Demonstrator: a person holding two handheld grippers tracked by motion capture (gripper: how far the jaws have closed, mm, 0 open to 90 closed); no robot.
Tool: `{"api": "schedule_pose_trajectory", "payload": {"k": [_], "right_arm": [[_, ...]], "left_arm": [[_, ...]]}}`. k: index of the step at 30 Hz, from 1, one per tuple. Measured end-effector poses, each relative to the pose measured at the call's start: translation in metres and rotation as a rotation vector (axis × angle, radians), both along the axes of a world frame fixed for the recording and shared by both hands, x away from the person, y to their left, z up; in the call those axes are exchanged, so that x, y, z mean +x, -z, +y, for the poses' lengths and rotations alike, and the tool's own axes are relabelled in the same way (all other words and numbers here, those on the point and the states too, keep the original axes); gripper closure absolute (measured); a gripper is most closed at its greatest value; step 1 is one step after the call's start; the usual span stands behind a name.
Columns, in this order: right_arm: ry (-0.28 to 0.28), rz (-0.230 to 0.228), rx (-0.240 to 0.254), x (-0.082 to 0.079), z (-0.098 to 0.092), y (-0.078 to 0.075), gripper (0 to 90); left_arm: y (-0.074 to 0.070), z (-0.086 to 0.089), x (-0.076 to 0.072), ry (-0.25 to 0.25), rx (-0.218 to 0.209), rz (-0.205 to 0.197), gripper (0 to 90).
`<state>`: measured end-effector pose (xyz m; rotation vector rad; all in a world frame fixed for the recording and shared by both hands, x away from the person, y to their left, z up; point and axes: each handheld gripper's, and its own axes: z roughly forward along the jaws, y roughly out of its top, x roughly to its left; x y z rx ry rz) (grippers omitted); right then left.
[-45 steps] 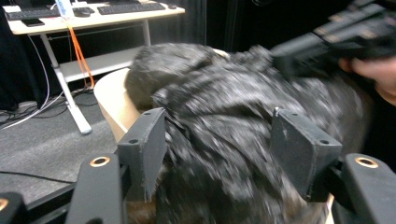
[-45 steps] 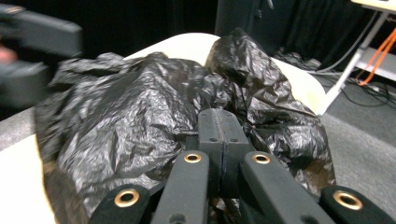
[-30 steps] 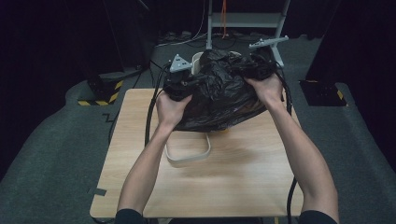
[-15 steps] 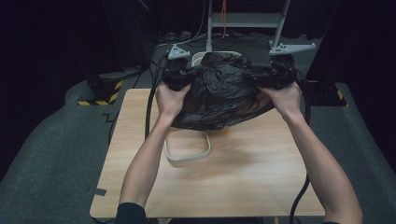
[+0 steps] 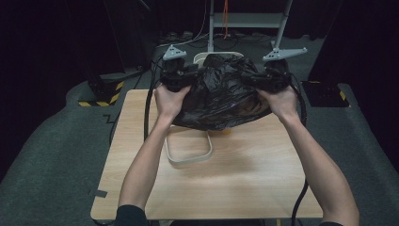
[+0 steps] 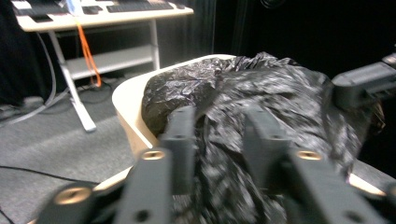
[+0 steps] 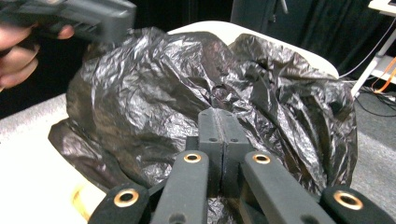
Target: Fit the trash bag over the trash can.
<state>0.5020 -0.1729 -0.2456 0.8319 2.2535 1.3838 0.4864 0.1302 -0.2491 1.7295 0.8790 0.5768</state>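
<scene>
High view: I have the black plastic bag [image 5: 221, 94] bunched over the cream bin [image 5: 203, 57] at the twelve o'clock edge of the wooden table [image 5: 244, 179], where the bin's pale rim just shows behind the plastic. The bag is held from both flanks, which I judge is meant to spread its mouth and seat it as a liner.

The left gripper [image 5: 181, 77] sits on the bag's nine o'clock side. In the left gripper view its jaws stand apart, having just been opening, with crumpled film lying between them; I see no pad pressing the plastic, so I rate this as a released hold, probably for re-gripping.

The right gripper [image 5: 263, 79] is at the bag's three o'clock side. In the right gripper view its jaws have just come together, face to face. Film bunches around their tips, but I cannot confirm that any of it is pinched.

A cream ring frame [image 5: 188, 148] lies flat on the table at six o'clock of the bag, well clear of both grippers. I judge it is parked there to clamp the liner afterwards.
</scene>
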Motion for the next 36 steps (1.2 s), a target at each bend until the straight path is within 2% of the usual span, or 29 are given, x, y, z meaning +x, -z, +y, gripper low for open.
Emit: {"api": "schedule_pose_trajectory", "payload": {"k": [3,5,9,10,12,14,15,16,19,25,28,29,34,36], "right_arm": [[0.015,0.0,0.006,0.001,0.003,-0.004,90.0],[0.026,0.004,0.006,0.003,0.005,-0.006,90.0],[0.041,0.012,0.019,0.008,0.008,-0.009,90.0],[0.054,0.015,0.03,0.011,0.009,-0.011,90.0],[0.065,0.017,0.037,0.014,0.01,-0.012,90.0],[0.076,0.02,0.037,0.017,0.011,-0.014,90.0],[0.076,0.02,0.037,0.017,0.011,-0.014,90.0],[0.084,0.019,0.037,0.02,0.012,-0.015,90.0],[0.092,0.018,0.041,0.023,0.012,-0.017,90.0],[0.113,0.005,0.02,0.031,0.013,-0.023,89.9],[0.132,-0.003,0.02,0.038,0.013,-0.028,89.9],[0.137,-0.006,0.021,0.041,0.014,-0.029,89.9],[0.16,0.005,-0.011,0.052,0.021,-0.023,89.8],[0.161,0.026,-0.006,0.056,0.021,-0.018,83.8]], "left_arm": [[0.002,0.005,-0.014,0.001,-0.004,-0.01,48.4],[0.006,0.006,-0.021,0.011,0.006,-0.002,41.7],[0.013,0.005,-0.027,0.006,0.027,0.004,36.6],[0.016,0.004,-0.029,0.0,0.043,0.006,36.5],[0.023,0.002,-0.031,-0.017,0.078,0.002,40.4],[0.026,0.001,-0.032,-0.026,0.094,-0.001,51.6],[0.027,0.001,-0.032,-0.029,0.109,-0.012,51.6],[0.026,0.0,-0.032,-0.017,0.106,-0.016,65.3],[0.021,0.001,-0.033,-0.009,0.1,-0.031,78.0],[0.002,0.009,-0.03,-0.006,0.083,-0.041,86.5],[-0.006,0.016,-0.018,-0.004,0.028,-0.006,88.6],[-0.006,0.016,-0.018,-0.004,0.028,-0.006,89.2],[-0.007,0.013,0.008,-0.046,0.042,0.038,89.8],[-0.004,0.011,0.017,-0.053,0.041,0.058,89.8]]}}
